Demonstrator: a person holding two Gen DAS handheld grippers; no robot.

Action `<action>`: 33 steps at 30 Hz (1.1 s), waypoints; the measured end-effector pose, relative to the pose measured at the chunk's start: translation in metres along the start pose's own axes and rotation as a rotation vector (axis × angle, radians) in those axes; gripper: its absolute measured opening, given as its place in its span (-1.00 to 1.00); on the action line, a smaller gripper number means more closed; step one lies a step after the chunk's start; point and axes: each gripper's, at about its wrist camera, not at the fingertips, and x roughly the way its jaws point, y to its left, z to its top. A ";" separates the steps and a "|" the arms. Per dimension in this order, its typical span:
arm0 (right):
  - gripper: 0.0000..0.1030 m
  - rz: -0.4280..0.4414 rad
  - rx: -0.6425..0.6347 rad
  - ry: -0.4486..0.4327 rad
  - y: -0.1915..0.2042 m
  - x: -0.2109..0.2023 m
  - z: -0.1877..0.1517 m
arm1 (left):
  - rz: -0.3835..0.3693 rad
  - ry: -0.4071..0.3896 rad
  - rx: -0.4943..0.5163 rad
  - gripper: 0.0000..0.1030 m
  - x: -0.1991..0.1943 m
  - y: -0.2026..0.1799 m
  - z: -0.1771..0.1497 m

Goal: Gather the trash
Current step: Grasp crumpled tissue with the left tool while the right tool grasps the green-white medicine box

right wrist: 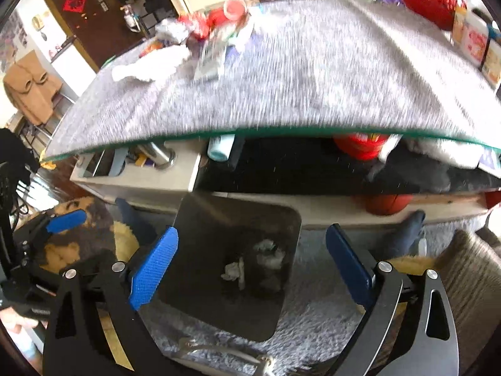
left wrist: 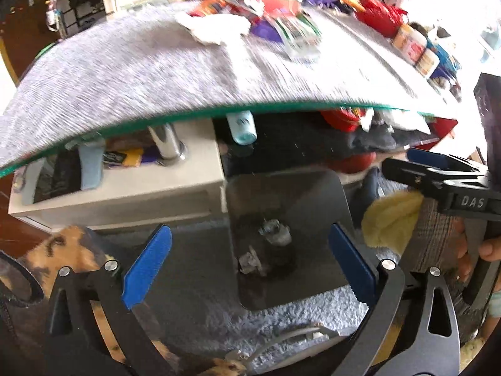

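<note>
**Both grippers empty above the bin, more trash waiting on the table**

We take the dark bin (left wrist: pixel 281 238) on the floor as our landmark. Crumpled scraps (right wrist: pixel 250 266) already lie at its bottom. The rest of the trash, a white tissue (left wrist: pixel 216 29) and a heap of wrappers (right wrist: pixel 216 44), sits on the glass table (left wrist: pixel 156 72), up and beyond the bin.

To do the next pickup well, we judge we should lift clear of the table's glass edge before reaching in, take the tissue first since it lies nearest that edge, and pinch it at a raised fold, not flat against the surface.

Our left gripper (left wrist: pixel 250 263) hangs above the bin, tilted down into it, jaws spread wide and holding nothing. Our right gripper (right wrist: pixel 252 266) hovers above the bin too, just beside the left, equally released and empty.
</note>
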 end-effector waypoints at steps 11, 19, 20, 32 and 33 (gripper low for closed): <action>0.88 -0.037 0.006 -0.139 -0.004 -0.023 0.066 | 0.055 -0.091 -0.051 0.84 -0.019 0.036 0.048; 0.88 0.010 0.035 -0.191 0.003 -0.002 0.112 | 0.092 -0.153 -0.036 0.84 -0.020 0.049 0.104; 0.88 0.009 0.028 -0.192 0.006 0.002 0.118 | 0.090 -0.159 -0.035 0.84 -0.018 0.050 0.111; 0.83 0.016 -0.023 -0.147 0.020 0.039 0.149 | 0.035 -0.144 0.038 0.38 0.021 0.045 0.167; 0.82 0.019 -0.018 -0.141 0.019 0.042 0.150 | 0.030 -0.137 0.042 0.35 0.025 0.045 0.168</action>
